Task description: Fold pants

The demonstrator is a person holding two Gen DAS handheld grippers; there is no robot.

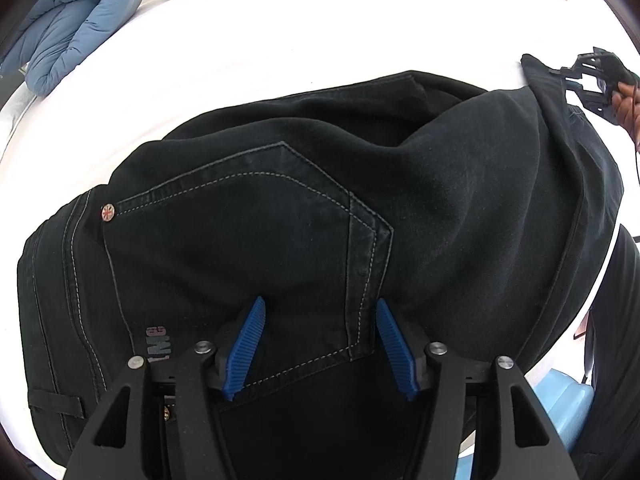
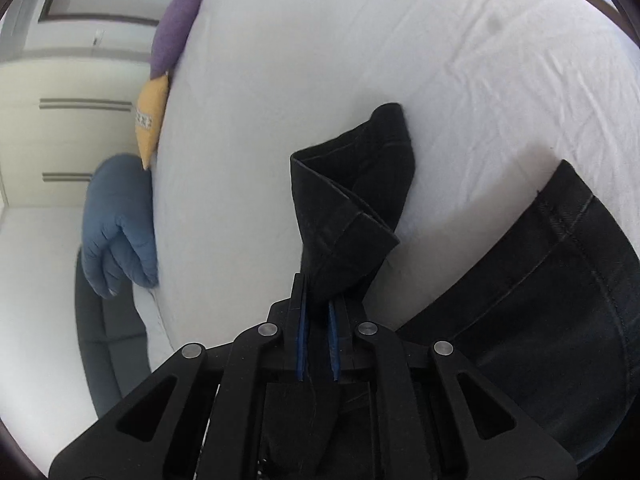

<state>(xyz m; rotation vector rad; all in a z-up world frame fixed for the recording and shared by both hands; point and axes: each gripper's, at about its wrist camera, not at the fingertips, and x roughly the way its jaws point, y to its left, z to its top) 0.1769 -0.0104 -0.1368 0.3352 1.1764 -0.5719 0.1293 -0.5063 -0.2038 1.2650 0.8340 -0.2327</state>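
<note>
Black pants heaped on a white bed, back pocket up, one leg already doubled over the seat. Left gripper spread wide, pressed on the pocket, gripping nothing. Right gripper pinched narrow on a leg hem, lifted above the sheet. Fold judged partway: hem not yet laid, smoothing and final halving left.

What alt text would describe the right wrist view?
The right claw is shut on a bunched hem of the black pants, above a white bed sheet. A blue quilt lies at the bed's left edge.
</note>
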